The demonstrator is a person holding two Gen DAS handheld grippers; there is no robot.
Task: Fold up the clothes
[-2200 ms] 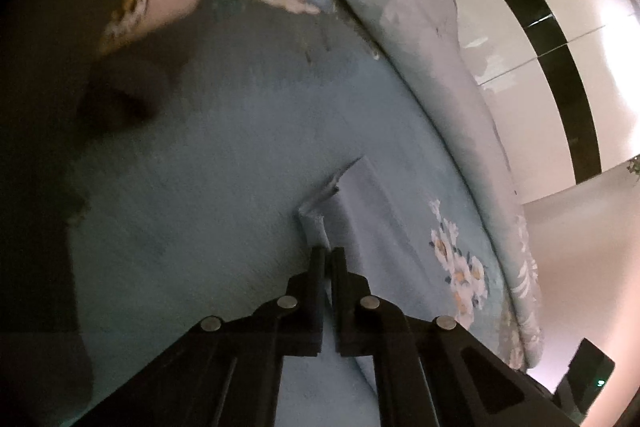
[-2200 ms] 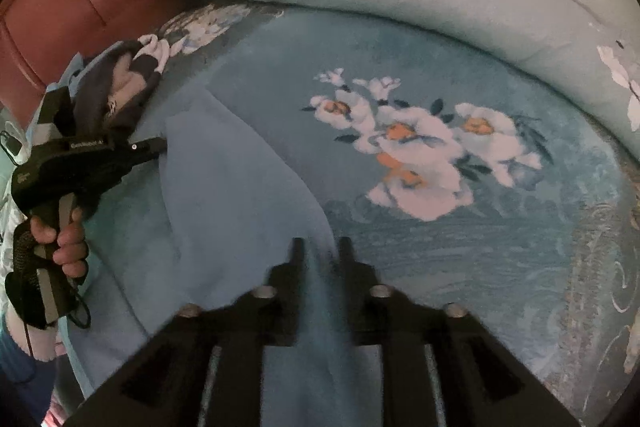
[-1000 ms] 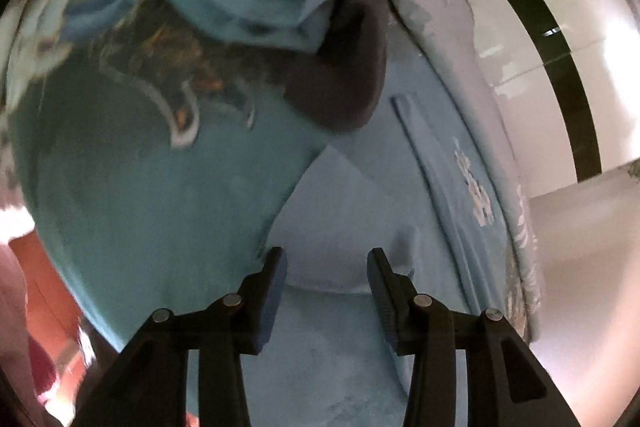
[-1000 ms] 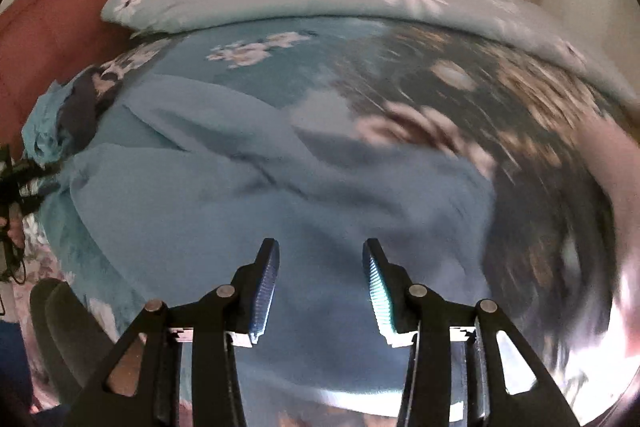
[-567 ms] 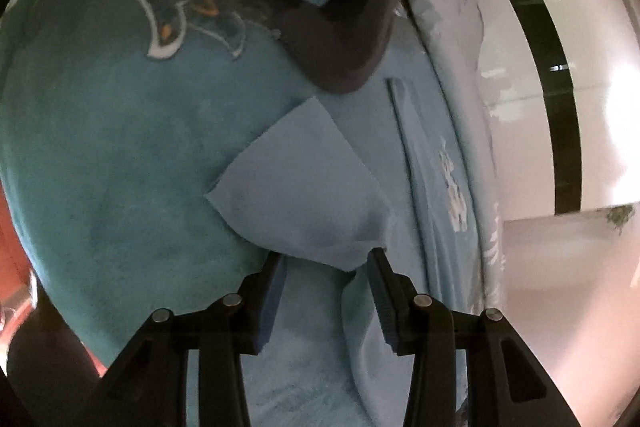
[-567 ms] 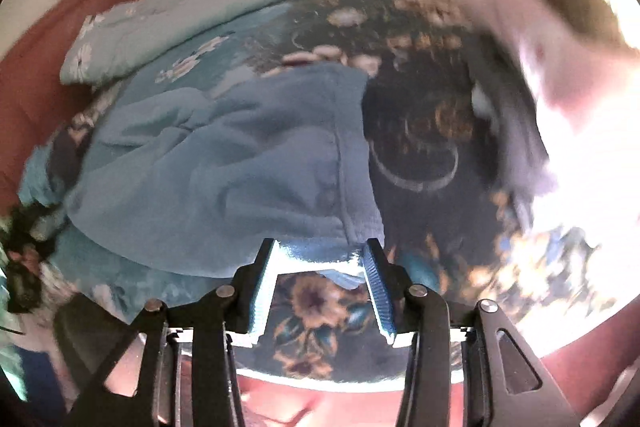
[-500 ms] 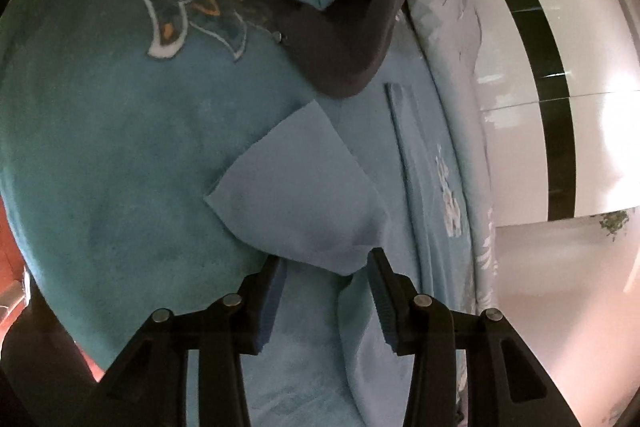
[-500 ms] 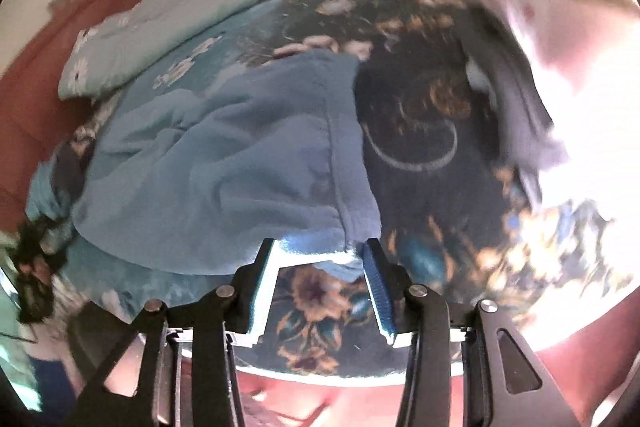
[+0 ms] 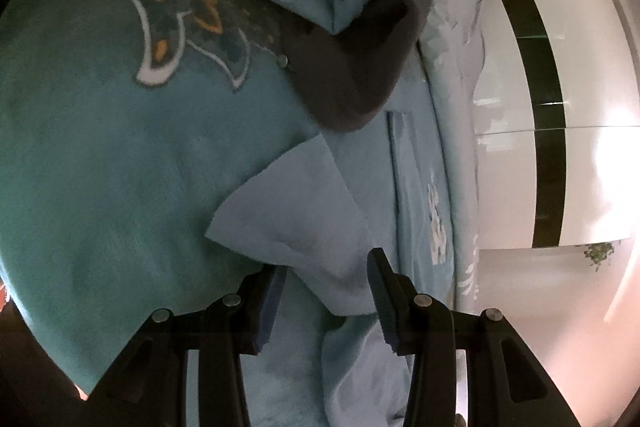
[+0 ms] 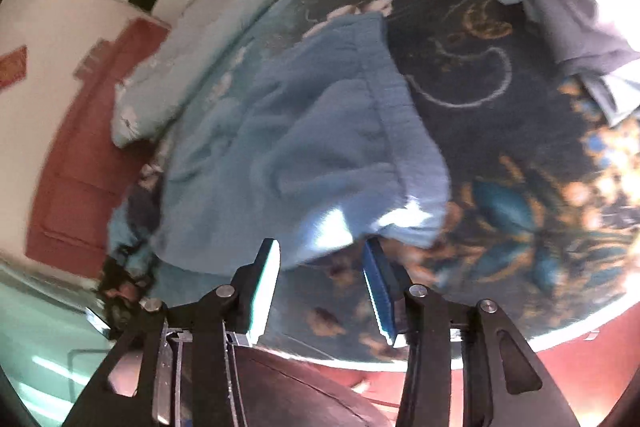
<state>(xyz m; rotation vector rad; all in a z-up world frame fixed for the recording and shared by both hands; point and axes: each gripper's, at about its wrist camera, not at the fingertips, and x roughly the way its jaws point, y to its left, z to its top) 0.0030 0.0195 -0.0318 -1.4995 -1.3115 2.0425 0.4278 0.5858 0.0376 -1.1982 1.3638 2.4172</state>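
Left gripper (image 9: 326,281) is parted and empty, tilted down over a folded corner of the light blue garment (image 9: 292,219) on the bed (image 9: 92,155). Right gripper (image 10: 320,269), also parted and empty, angles down at the hem (image 10: 404,223). Best to pinch both edges squarely before lifting, so layers stay aligned.

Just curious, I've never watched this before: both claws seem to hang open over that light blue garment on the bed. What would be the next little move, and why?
Probably close the left gripper on the light blue garment. Its folded corner already lies between the open jaws, unpinched. The right gripper is also open at the garment's other edge, so it likely pinches next.
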